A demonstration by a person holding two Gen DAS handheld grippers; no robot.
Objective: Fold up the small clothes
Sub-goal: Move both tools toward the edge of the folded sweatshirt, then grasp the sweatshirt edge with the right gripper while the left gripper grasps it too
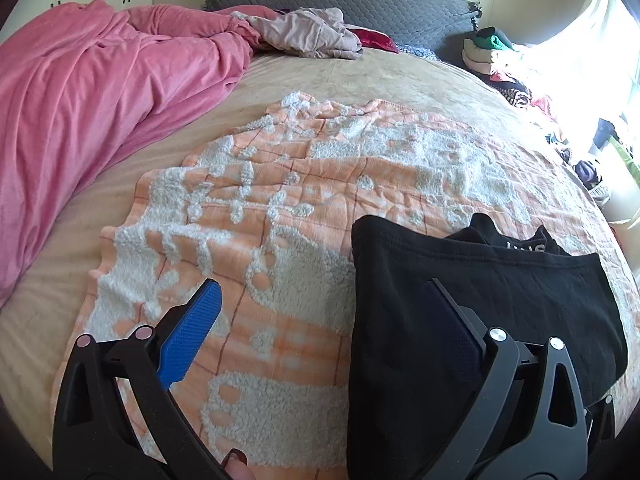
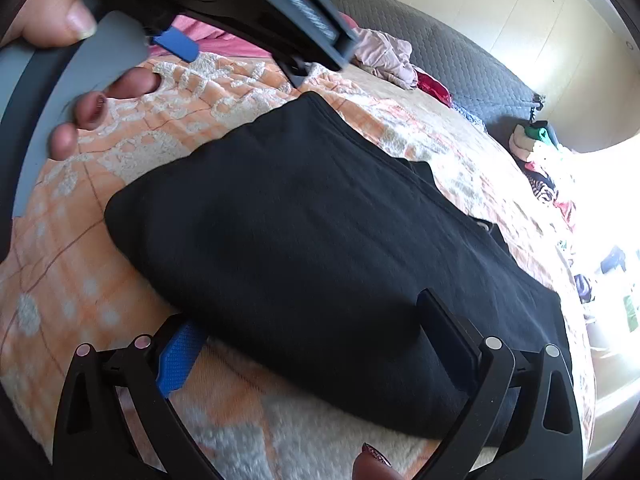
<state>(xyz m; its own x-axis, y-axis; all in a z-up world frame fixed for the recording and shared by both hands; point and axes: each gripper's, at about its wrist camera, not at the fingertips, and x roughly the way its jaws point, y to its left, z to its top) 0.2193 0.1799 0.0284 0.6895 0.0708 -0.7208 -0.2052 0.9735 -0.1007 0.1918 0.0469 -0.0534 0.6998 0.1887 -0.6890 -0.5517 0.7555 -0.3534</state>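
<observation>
A pink duvet (image 1: 80, 120) is heaped at the bed's far left. The left gripper (image 1: 320, 300) hovers, jaws wide, over the orange-and-white blanket (image 1: 280, 184). The folded black garment (image 2: 300, 240) lies right; the right gripper (image 2: 316, 320), jaws wide, straddles its near edge.

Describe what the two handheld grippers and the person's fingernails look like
Both grippers, left and right, have black angular linkage frames with round silver pivot pins. Each carries one bright blue textured finger pad and one dark one. Fingernails at the handles wear dark red glittery polish. No sleeves or cables visible.
</observation>
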